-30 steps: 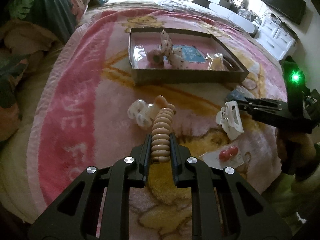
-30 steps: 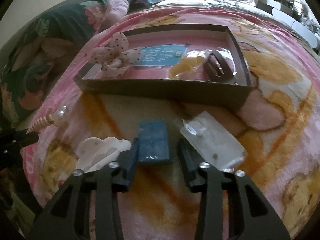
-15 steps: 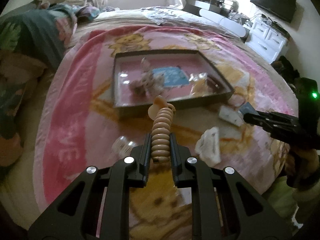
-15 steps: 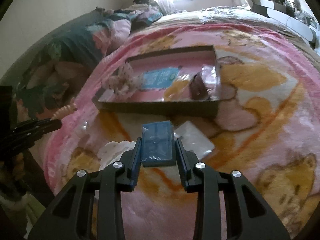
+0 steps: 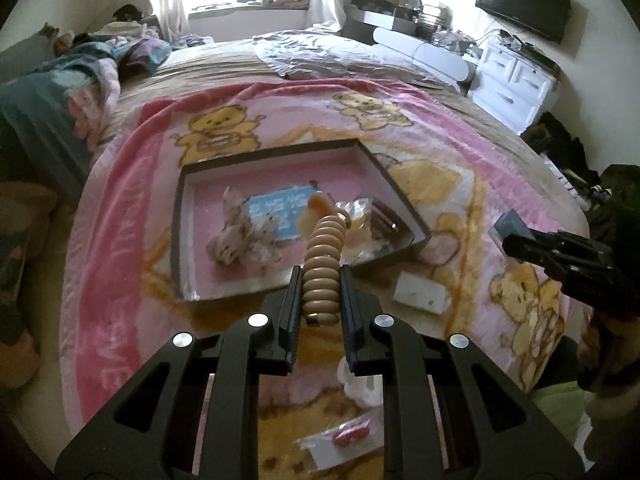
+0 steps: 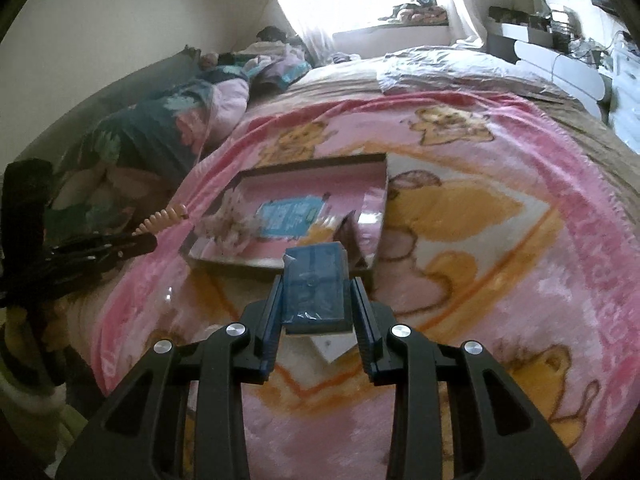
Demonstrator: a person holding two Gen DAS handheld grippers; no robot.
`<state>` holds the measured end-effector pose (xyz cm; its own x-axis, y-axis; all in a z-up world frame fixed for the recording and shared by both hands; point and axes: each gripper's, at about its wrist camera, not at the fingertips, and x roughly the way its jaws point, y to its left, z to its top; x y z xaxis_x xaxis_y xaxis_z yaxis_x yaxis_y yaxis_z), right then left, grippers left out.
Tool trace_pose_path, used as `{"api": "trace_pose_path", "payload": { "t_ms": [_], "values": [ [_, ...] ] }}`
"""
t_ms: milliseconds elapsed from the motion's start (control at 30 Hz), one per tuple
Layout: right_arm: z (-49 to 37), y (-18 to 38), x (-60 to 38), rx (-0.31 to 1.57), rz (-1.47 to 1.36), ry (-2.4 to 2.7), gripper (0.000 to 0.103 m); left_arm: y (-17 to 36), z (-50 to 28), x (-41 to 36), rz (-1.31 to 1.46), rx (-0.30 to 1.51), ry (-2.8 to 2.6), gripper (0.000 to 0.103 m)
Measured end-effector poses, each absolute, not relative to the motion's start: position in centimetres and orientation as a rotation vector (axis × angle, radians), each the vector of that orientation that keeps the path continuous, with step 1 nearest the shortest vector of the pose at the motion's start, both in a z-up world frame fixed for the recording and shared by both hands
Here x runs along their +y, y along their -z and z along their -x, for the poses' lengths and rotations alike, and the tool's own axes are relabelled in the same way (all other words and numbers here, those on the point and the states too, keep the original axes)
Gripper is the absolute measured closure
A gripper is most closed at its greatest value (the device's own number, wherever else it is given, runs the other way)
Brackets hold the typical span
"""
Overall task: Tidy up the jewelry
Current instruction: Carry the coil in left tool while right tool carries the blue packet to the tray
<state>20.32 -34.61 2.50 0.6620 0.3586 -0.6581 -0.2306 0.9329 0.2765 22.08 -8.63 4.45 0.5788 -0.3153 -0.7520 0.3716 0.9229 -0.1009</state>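
Left wrist view: the left gripper [image 5: 320, 280] is clamped on a beige coil bracelet [image 5: 323, 264], held above the blanket [image 5: 120, 280] just short of the tray's near wall [image 5: 224, 294]. Right gripper [image 6: 316, 296] grips a blue packet [image 6: 314, 292] before the tray [image 6: 280, 266]; open blanket lies to its right.

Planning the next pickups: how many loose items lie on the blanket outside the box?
3 visible: a white packet right of the box, a white clip by the left gripper, and a pink-bead packet nearest. Others may be hidden.
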Motion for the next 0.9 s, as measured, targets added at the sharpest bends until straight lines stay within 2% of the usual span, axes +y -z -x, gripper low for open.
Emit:
{"api": "trace_pose_path", "payload": {
  "t_ms": [467,900],
  "values": [
    [-24.2,-4.4,-35.9,0.73,-0.176,-0.309,0.072,-4.7,-27.0,-11.2,-0.085,0.861,0.408,0.093],
    [-31.0,-1.0,-32.0,0.825,-0.134,-0.355,0.072,-0.2,-32.2,-11.4,-0.075,0.949,0.386,0.092]
  ]
}}
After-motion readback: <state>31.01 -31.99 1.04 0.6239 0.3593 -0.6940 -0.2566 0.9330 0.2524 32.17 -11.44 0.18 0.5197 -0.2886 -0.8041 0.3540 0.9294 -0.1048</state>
